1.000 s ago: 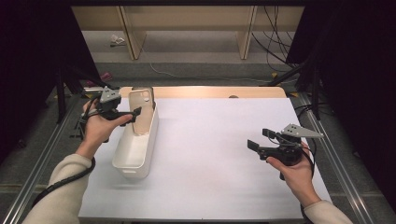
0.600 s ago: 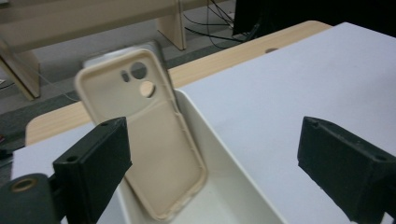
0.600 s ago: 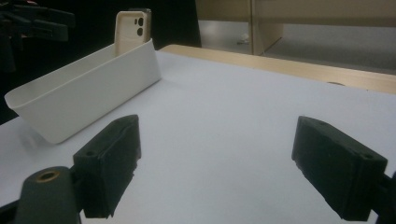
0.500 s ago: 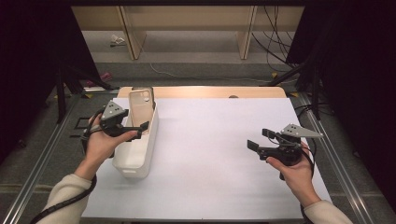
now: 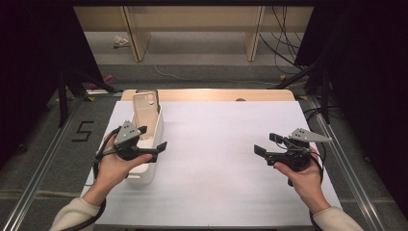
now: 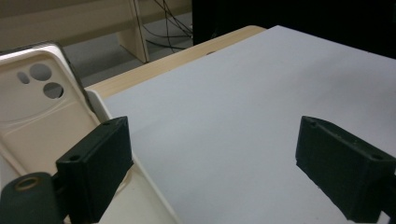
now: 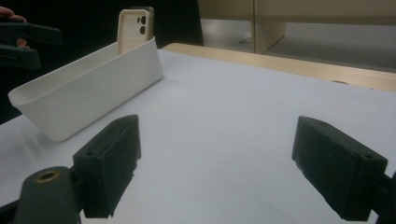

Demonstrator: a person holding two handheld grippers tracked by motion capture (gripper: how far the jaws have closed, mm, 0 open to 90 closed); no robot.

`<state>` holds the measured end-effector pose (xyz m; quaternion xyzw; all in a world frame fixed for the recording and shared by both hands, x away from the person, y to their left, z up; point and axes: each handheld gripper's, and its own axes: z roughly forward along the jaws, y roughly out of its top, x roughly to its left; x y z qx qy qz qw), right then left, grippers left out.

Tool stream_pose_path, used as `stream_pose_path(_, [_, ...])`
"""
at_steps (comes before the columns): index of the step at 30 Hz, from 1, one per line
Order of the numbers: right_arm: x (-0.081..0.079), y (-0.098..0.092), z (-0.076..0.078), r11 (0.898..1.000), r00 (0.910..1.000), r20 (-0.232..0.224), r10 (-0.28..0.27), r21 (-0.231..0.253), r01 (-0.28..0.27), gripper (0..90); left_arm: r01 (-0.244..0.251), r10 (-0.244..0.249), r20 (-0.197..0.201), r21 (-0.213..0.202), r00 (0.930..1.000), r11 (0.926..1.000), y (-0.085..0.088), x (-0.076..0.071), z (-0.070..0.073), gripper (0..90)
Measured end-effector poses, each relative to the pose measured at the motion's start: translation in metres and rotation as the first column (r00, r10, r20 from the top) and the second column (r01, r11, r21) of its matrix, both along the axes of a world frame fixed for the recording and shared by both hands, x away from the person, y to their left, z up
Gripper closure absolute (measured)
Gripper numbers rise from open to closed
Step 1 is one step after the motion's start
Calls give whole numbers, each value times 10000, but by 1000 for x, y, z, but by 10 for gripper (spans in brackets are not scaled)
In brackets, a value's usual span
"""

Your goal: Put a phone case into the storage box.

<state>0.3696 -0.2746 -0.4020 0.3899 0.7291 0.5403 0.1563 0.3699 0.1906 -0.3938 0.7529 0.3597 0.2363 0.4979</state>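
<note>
A long white bin (image 5: 144, 166) stands at the left of the white table sheet (image 5: 221, 163). A beige phone case (image 5: 145, 108) leans upright in its far end, camera holes at the top. My left gripper (image 5: 153, 138) hovers open over the bin's middle. In the left gripper view its jaws stand wide (image 6: 219, 172), one over the bin's inside and one over the sheet, with the bin's wall (image 6: 144, 196) and the case (image 6: 42, 121) beside them. My right gripper (image 5: 266, 143) is open over the sheet at the right, holding nothing (image 7: 224, 172), facing the bin (image 7: 88, 93) and the case (image 7: 135, 25).
The table's wooden far edge (image 5: 216, 95) runs behind the sheet. Wooden shelf legs (image 5: 252, 33) and cables stand on the floor beyond. Metal rails (image 5: 43, 168) flank the table, and a "5" mark (image 5: 82, 131) lies on the floor at the left.
My left hand has moved along the bin toward the near side, away from the phone case, with its jaws still wide. The right hand has stayed in place.
</note>
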Motion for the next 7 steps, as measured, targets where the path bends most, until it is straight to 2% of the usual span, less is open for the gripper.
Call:
stream_pose_path(3, [0, 0, 0, 10000, 10000, -12, 59, -30, -59, 163, 255, -253, 163, -136, 9995, 9996, -2, -10, -4, 104])
stream_pose_path(5, [-1, 1, 0, 9999, 9999, -1, 103, -54, -103, 163, 351, -349, 225, -85, 9991, 9993, -2, -14, -5, 93])
stream_pose_path(7, [-1, 1, 0, 9999, 9999, 34, 137, -67, -137, 162, 312, -309, 309, -80, 9990, 9995, -1, -15, -6, 91])
